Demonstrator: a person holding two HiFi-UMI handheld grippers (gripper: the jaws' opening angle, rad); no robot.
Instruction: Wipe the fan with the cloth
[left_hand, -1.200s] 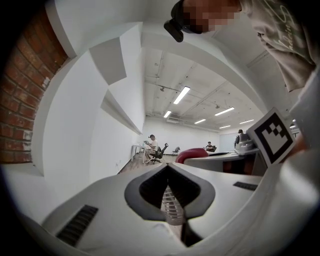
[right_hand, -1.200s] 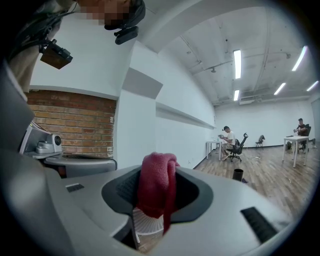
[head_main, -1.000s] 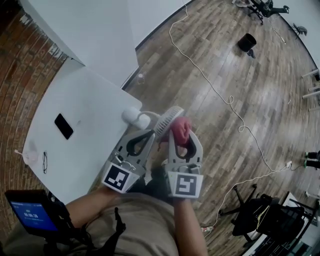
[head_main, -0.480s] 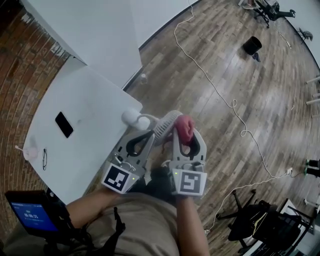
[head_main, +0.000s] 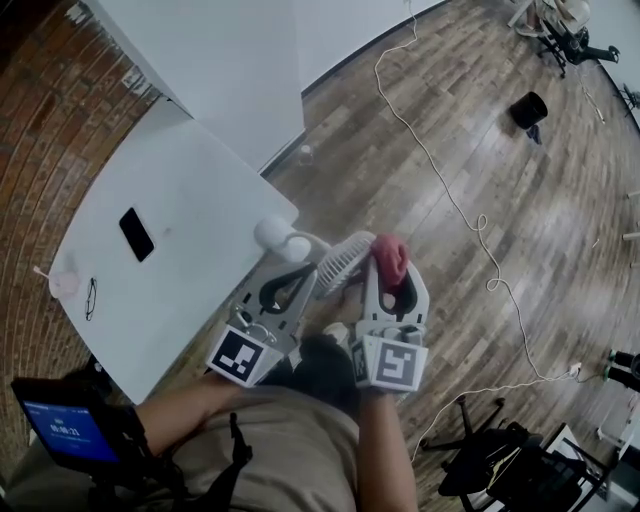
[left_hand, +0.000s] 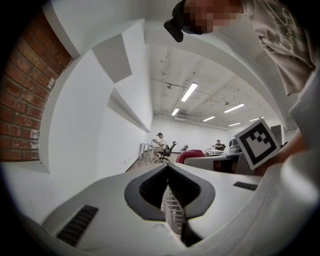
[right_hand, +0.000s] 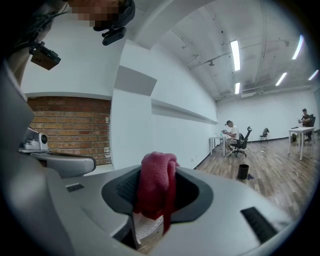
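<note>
1. Both grippers are held level in front of me, just past the table (head_main: 170, 200) corner
2. My left gripper (head_main: 316, 275) is clamped tight on the fan (head_main: 342, 262) rim
3. My right gripper (head_main: 388, 268) pinches the red cloth (head_main: 392, 252), just beside the fan's grille

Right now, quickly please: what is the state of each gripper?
Left gripper: closed on the edge of the fan.
Right gripper: closed on the red cloth.
</note>
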